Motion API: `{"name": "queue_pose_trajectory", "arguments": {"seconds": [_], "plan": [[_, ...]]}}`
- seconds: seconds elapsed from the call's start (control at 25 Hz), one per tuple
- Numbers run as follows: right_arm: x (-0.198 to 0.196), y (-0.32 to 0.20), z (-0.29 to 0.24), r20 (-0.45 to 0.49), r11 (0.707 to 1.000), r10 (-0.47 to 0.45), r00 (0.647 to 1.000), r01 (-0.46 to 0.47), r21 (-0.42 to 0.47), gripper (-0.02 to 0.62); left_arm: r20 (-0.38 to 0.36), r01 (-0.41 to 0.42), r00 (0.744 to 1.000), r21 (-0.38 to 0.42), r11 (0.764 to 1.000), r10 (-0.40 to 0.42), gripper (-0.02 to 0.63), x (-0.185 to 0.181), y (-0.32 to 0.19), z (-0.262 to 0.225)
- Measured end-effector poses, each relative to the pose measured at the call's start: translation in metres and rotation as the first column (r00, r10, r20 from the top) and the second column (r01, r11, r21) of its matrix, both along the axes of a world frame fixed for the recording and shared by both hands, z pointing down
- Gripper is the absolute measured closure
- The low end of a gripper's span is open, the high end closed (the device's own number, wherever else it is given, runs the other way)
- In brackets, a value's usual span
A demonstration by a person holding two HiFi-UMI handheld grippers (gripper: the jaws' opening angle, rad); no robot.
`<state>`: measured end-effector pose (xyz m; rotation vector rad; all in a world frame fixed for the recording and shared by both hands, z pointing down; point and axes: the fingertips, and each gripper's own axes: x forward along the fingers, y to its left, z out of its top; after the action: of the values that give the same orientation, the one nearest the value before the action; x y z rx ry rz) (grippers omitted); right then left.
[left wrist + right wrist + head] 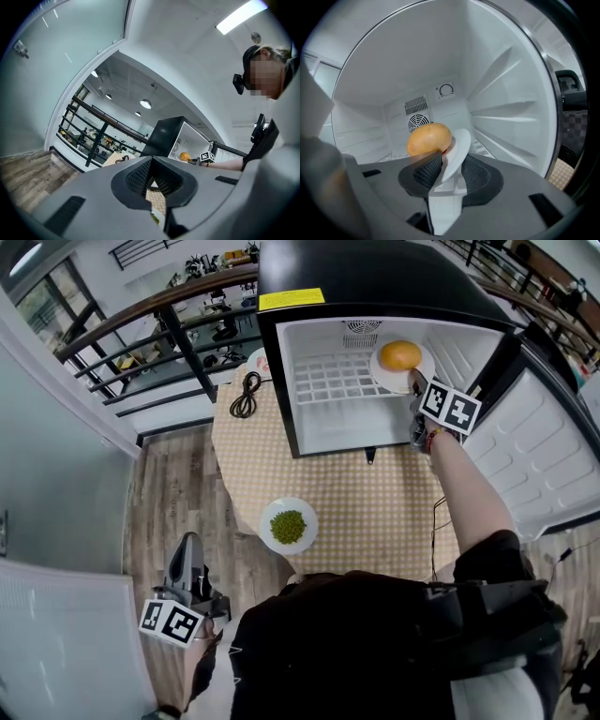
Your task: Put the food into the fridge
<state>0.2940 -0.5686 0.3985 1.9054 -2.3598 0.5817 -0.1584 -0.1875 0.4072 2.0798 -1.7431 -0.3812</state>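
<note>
Beyond the right gripper (pixel 450 168), inside the fridge (pixel 393 65), a fan grille (pixel 417 123) was seen, with a ribbed wall (pixel 506 112) close on the right. The rim of the white plate (pixel 459 143) was flanked by parted, unclenched jaws; its golden bun (pixel 429 139) was laid crosswise, ahead-left.

Right gripper (pixel 416 382) at the plate (pixel 379 371) with a bun (pixel 400 354) inside the open fridge (pixel 375 277)
</note>
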Motion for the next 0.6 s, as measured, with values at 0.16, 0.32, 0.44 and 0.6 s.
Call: {"name": "queue_pose_trajectory", "arguments": {"seconds": [0.16, 0.32, 0.44, 0.6], "plan": [[0.0008, 0.0002, 0.0025, 0.020, 1.000, -0.002, 1.000, 0.003, -0.019, 0.466, -0.046, 0.008, 0.999, 0.000, 1.000, -0.008, 0.594, -0.0016, 0.0014, 0.0021], [0.0031, 0.0011, 0.0041, 0.060, 0.999, 0.032, 0.998, -0.029, -0.040, 0.463, -0.073, 0.017, 0.997, -0.001, 1.000, -0.017, 0.594, -0.0024, 0.0027, 0.0026], [0.0036, 0.0020, 0.0058, 0.044, 0.997, 0.057, 0.997, -0.055, -0.047, 0.457, -0.072, 0.019, 0.997, -0.002, 1.000, -0.020, 0.594, -0.0028, 0.0032, 0.0035], [0.0018, 0.0017, 0.0031, -0.012, 0.997, 0.064, 0.998, -0.064, -0.042, 0.451, -0.077, 0.020, 0.997, 0.002, 1.000, -0.020, 0.594, -0.0020, 0.0033, 0.0035]]}}
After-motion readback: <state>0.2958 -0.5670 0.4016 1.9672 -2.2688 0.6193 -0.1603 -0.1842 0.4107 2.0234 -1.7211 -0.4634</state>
